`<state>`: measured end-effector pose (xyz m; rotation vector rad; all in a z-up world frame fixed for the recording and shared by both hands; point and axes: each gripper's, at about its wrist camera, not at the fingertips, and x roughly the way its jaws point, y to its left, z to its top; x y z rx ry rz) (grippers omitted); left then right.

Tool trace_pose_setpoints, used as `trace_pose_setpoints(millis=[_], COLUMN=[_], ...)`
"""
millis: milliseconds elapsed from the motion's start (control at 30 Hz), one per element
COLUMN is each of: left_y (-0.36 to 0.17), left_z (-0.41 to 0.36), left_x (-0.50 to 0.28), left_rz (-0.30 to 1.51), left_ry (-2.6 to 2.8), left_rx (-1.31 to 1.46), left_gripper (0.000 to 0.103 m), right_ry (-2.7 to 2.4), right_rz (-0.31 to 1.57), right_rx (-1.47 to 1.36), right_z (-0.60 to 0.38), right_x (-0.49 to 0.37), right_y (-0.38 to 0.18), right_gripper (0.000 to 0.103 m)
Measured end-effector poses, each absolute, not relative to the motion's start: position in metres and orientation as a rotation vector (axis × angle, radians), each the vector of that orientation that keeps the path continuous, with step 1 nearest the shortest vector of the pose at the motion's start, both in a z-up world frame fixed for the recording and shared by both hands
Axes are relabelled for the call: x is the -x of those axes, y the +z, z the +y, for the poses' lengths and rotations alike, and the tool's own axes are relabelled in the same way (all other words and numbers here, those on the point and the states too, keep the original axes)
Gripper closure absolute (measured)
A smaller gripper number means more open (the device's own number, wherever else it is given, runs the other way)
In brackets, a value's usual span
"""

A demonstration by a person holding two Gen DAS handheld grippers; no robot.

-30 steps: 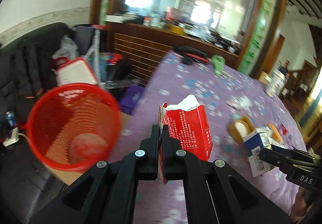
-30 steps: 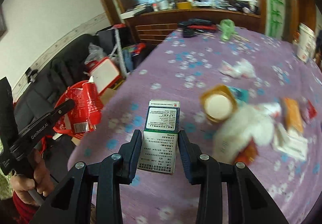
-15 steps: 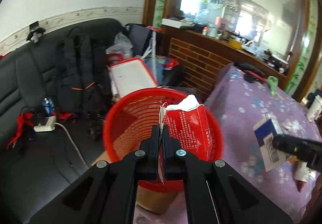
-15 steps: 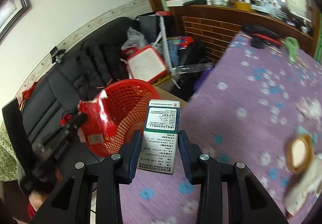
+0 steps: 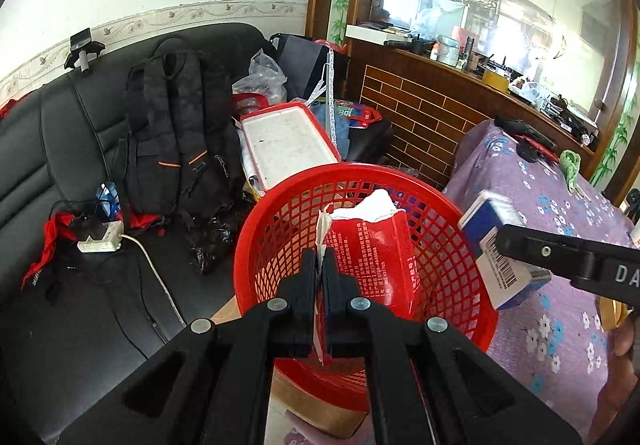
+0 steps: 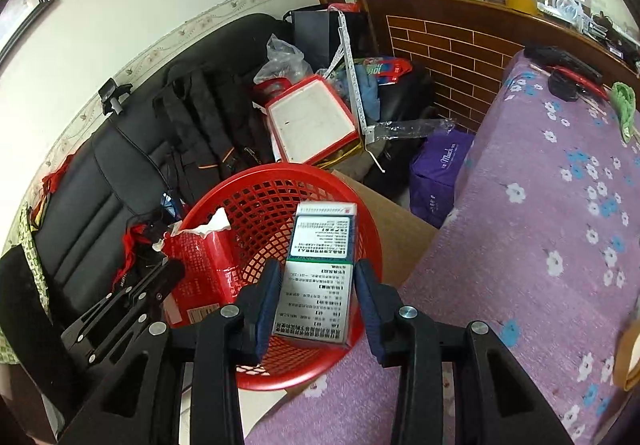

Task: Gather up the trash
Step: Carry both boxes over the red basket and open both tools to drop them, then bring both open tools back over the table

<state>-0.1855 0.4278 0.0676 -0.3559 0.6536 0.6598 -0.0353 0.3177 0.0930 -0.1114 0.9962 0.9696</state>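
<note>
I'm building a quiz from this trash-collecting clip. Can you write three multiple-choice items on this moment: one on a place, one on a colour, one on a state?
1. Where is the torn red packet?
A. flat on the tablecloth
B. held over the basket
C. on the sofa

2. What colour is the mesh basket?
A. red
B. green
C. white

3. What is the right gripper doing?
A. hanging open and empty
B. shut on the medicine box
C. shut on the backpack

Answers:
1 B: the left gripper pinches its edge in front of the basket's opening.
2 A: its rim and mesh are red in both views.
3 B: its fingers press both sides of the medicine box.
</note>
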Motion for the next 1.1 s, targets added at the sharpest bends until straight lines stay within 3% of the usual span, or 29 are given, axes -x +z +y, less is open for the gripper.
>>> trace_pose_setpoints(millis=[33,200,767,1100], left_y=[0.068,0.070,0.090,0.092], left_z=[0.428,0.426,0.362,0.305], left_x=[0.186,0.187,0.183,0.164], left_rz=[0.651,0.638,0.596,0.619], left_ry=[0.660,0.660,0.635,0.538], left_rx=[0.357,0.354,0.227,0.144], left_gripper=[0.098,0.064,0.043,0.042], right_ry=[0.968,0.962,0.826,0.688], right_rz=[0.995,0.975,0.951,0.947], right_rx=[0.114,0.109,0.053,0.002], right_z=[0.318,0.311,0.194,0.088], right_x=[0.036,0.036,0.042,0.042], right_y=[0.094,0.100,0.110,0.098], right_gripper=[0.060,0.060,0.052,0.051])
